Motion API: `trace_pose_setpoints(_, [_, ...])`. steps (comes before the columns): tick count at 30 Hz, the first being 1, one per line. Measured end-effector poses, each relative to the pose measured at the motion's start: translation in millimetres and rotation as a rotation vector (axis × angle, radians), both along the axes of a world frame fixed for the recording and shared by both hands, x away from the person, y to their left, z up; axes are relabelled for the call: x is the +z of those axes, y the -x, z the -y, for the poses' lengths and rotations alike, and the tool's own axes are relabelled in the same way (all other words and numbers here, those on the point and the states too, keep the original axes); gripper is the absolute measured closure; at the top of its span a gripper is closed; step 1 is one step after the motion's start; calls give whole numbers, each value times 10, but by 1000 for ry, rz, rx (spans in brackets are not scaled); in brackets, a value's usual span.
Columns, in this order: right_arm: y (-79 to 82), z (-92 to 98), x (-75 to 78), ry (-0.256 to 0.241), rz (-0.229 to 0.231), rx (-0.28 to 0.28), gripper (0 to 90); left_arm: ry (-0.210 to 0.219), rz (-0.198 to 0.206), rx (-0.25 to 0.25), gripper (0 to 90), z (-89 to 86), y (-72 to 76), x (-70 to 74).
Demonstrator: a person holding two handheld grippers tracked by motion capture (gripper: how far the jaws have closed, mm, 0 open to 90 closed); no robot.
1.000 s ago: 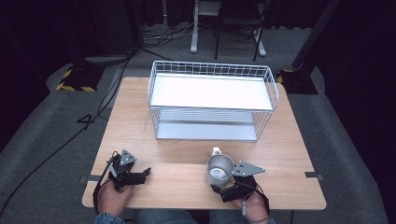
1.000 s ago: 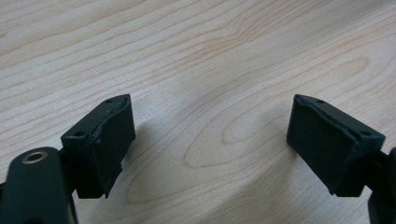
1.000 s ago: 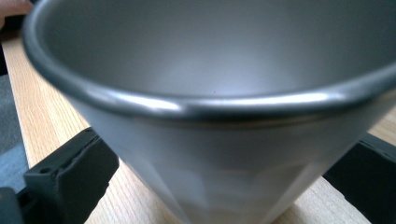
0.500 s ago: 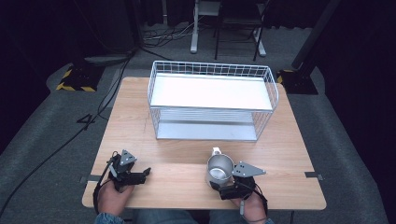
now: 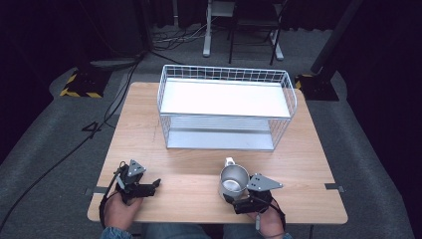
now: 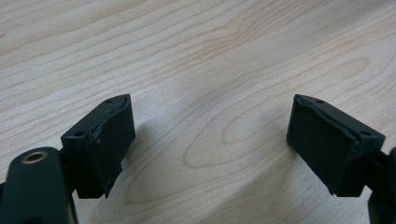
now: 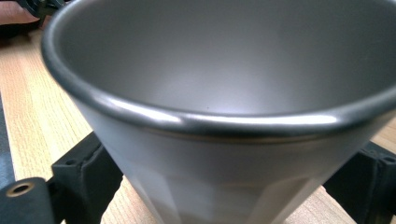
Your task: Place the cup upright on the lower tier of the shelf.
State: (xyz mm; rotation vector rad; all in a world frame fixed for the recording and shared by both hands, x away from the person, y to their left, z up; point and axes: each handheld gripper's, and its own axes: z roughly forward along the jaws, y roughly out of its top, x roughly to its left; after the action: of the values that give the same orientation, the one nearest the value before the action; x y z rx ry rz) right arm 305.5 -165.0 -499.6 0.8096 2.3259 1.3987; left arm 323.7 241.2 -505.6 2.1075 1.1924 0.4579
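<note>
Gripping metal cup (image 5: 233, 180) with right tongs (image 5: 238, 201); left tongs (image 5: 154, 184) agape.

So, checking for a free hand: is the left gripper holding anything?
No, the left gripper has its fingers spread apart over bare wooden table.

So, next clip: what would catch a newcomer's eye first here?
Probably the white wire basket rack standing at the far middle of the wooden table. Next, the shiny metal mug near the front edge, gripped between the jaws of the right gripper. The left gripper rests open on bare wood at the front left.
</note>
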Motion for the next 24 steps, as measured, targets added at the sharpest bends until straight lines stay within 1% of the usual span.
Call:
trace_pose_setpoints(6, [-28,-7,30,4,-3,5,85,0,-1,0,157,0,1,0])
trace_pose_setpoints(9, [-80,-26,86,-3,3,6,86,0,0,0,157,0,0,0])
trace_pose_setpoints(11, [-91,-30,97,-3,5,7,86,0,0,0,157,0,0,0])
trace_pose_setpoints(14, [-142,-47,144,-14,20,9,88,0,0,0,157,0,0,0])
trace_pose_setpoints(18, [-175,-53,167,-31,22,10,89,1,-1,0,156,0,1,0])
trace_pose_setpoints(19, [-189,-56,178,-46,33,7,90,0,0,0,156,0,0,0])
trace_pose_setpoints(20, [-189,-56,178,-46,33,7,90,0,0,0,157,0,0,0])
trace_pose_setpoints(22, [-206,-64,204,-59,53,6,91,0,-1,0,157,0,1,0])
trace_pose_setpoints(23, [-206,-64,204,-59,53,6,91,0,-1,0,157,0,1,0])
trace_pose_setpoints(24, [-211,-68,217,-62,65,2,91,0,0,0,157,0,0,0])
